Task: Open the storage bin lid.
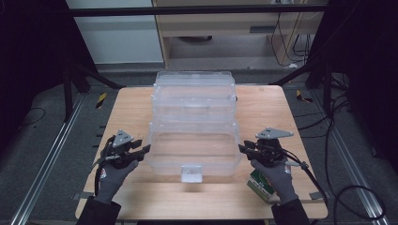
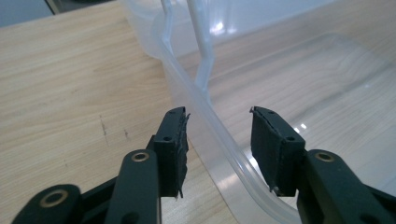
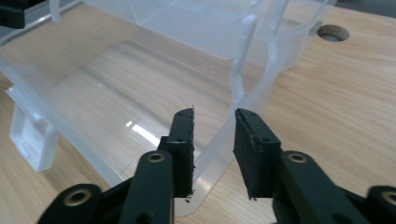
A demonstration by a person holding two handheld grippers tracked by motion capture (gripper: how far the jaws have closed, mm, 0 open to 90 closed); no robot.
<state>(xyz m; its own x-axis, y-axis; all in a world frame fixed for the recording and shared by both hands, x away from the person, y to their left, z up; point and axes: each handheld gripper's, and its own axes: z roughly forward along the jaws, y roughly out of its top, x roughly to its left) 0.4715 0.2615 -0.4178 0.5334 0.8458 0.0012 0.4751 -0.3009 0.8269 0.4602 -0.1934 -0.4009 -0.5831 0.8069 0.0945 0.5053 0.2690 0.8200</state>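
The left gripper (image 2: 218, 140), jaws spread, straddles the rim of the clear plastic box (image 1: 192, 140) at the box's 9 o'clock side. The right gripper (image 3: 214, 149), jaws parted but narrower, straddles the rim at 3 o'clock. The box sits mid-table (image 1: 141, 197), its latch (image 1: 191, 173) at 6 o'clock. A green carton (image 1: 261, 185) lies beneath the right hand (image 1: 278, 176).

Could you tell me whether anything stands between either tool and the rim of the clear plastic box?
Nothing visible does. The left tool and the right tool each straddle the rim of the clear plastic box, jaws open on either side of it.
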